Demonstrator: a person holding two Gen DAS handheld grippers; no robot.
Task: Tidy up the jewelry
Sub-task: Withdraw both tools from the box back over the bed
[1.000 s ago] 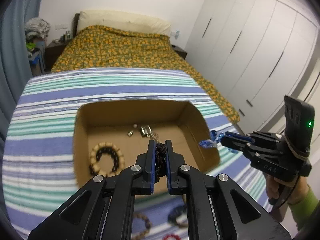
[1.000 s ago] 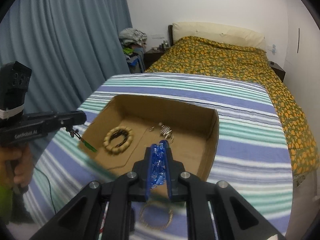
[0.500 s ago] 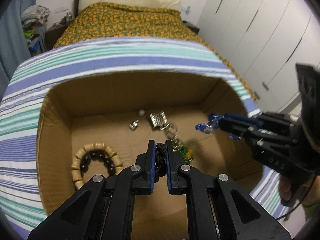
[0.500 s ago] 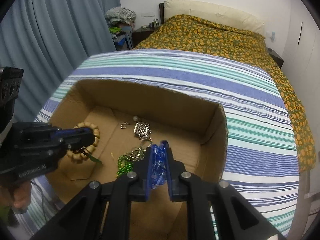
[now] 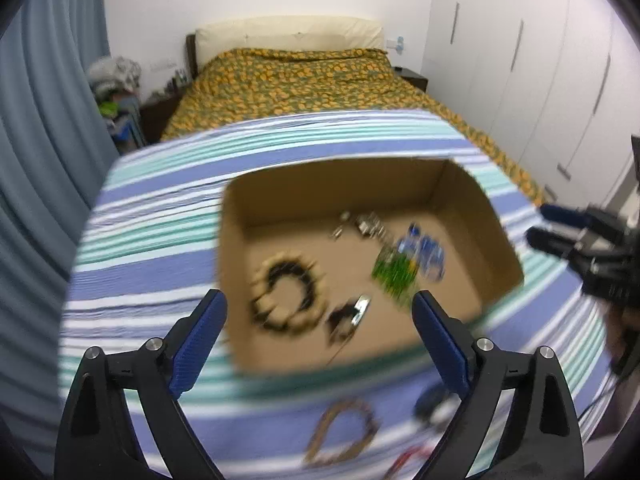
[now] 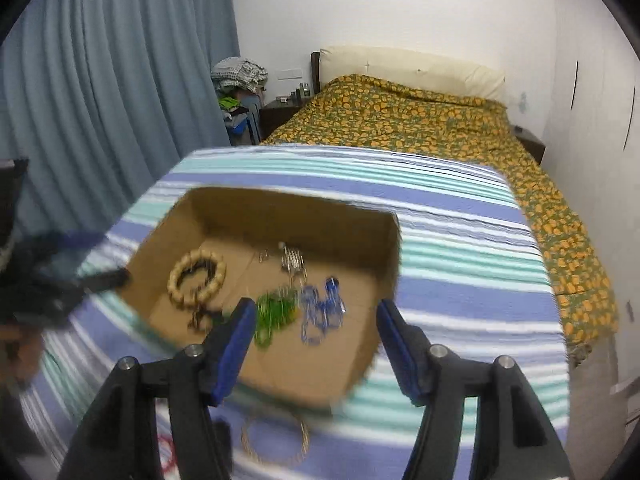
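Now, from left to right:
Left gripper (image 5: 318, 322): the jaws have just been opening and stand wide apart, with nothing between them; it hovers over the near edge of the box.
Cardboard box (image 5: 340, 184): open at the top, it sits on the striped cloth (image 5: 152, 248).
Wooden bead bracelet (image 5: 286, 294): it lies in the left part of the box floor.
Dark bracelet (image 5: 346, 318): it lies on the box floor just right of the wooden one, near the front wall.
Green beads (image 6: 276, 314): they lie in the middle of the floor, touching the blue beads (image 6: 322, 312) on their right.
Silver pieces (image 6: 292, 260): small, they lie farther back in the box.
Right gripper (image 6: 316, 334): its jaws have also just been opening; they are apart and empty.
Thin ring bracelet (image 6: 276, 438): it lies on the cloth, near side, outside the box.
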